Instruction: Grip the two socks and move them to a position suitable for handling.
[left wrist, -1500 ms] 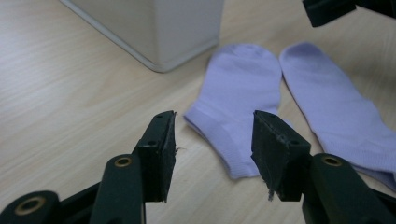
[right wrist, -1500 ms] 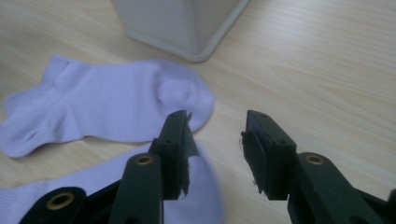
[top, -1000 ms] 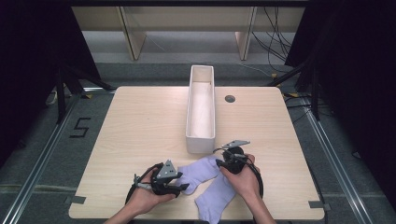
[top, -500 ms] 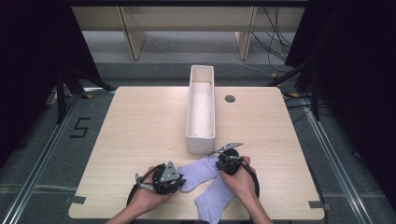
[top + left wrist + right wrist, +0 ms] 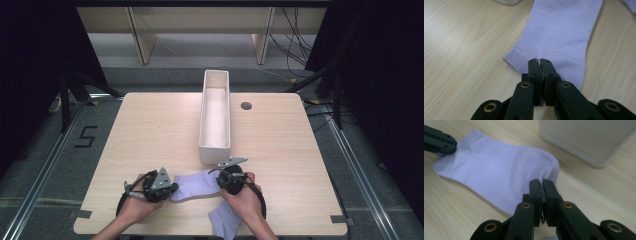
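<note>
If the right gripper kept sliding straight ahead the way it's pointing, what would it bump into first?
Likely the sock it already pinches; beyond that, the other gripper at the sock's far end. The right gripper points past the white box.

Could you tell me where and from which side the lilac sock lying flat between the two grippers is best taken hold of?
Probably at its two ends, coming in low from each side. The sock lies flat, so only its thin edges offer a pinch. The left gripper is shut on the ribbed cuff, the right gripper on the opposite end, near the white bin.
</note>
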A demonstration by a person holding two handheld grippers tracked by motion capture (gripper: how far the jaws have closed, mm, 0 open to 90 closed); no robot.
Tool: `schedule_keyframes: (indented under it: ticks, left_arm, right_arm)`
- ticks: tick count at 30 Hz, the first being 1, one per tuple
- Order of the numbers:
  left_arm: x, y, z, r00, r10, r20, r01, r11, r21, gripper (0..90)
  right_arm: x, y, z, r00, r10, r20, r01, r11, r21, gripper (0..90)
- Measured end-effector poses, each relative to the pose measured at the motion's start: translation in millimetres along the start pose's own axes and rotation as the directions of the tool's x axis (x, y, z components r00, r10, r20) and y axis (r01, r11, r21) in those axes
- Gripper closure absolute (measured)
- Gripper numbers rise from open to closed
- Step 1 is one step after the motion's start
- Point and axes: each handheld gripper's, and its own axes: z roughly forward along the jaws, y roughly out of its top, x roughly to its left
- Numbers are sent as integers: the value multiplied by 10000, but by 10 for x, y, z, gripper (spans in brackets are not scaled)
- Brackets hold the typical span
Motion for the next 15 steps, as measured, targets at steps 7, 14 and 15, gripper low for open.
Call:
schedule_keyframes:
  ticks: [7,14,15]
  left_arm:
    - [42,-120,-68,9999,-143,71,142,9998,137,865]
    - [12,-108,-127,9994,-348,5,348,9994,-12,747]
    - [3,-91,-164,9988,-436,-234,431,9989,-197,688]
  right_arm:
    - [183,-51,119,9999,-165,-24,165,9990,407,862]
    - [237,-70,46,9998,-111,-151,118,9990,421,727]
    - [204,-66,11,9998,15,-197,-10,9997,233,704]
